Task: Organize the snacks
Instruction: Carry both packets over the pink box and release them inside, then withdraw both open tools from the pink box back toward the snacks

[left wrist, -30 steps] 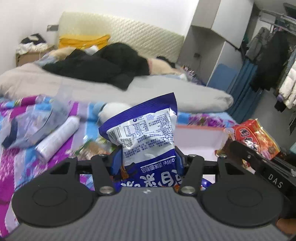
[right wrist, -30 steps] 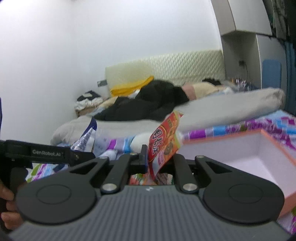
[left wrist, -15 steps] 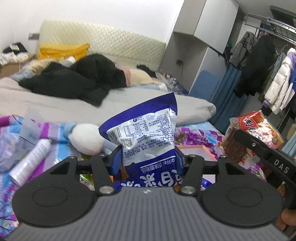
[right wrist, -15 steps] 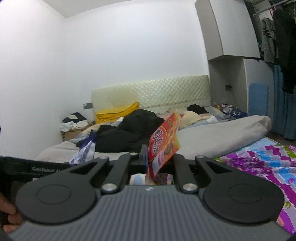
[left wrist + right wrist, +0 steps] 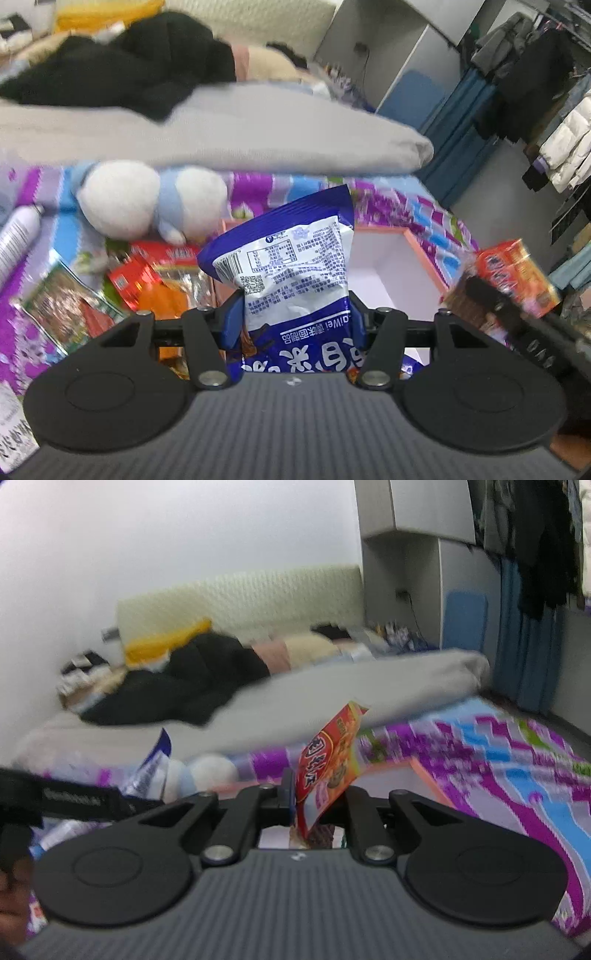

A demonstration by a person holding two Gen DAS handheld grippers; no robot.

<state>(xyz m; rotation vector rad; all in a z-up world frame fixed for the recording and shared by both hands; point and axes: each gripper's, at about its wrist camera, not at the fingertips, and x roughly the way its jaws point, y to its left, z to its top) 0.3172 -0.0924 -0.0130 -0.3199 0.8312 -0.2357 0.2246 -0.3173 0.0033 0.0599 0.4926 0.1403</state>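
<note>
My left gripper (image 5: 295, 314) is shut on a blue and white snack bag (image 5: 291, 273) and holds it upright above the bed. Beyond it lies an open pink-rimmed box (image 5: 421, 254) with a white inside. My right gripper (image 5: 314, 805) is shut on a red snack packet (image 5: 328, 764), held on edge above the same box (image 5: 428, 779). The right gripper with its red packet (image 5: 517, 280) also shows at the right of the left wrist view. The blue bag (image 5: 151, 768) shows at the left of the right wrist view.
Several loose snack packets (image 5: 155, 277) lie on the purple patterned bedspread (image 5: 406, 210) left of the box. A white and blue plush toy (image 5: 147, 199) and a white spray can (image 5: 18, 236) lie further left. A grey duvet (image 5: 258, 133) crosses behind.
Both grippers have tilted downward and come over the bed. The box and the loose packets are back in view below them. Both still hold their snacks.
</note>
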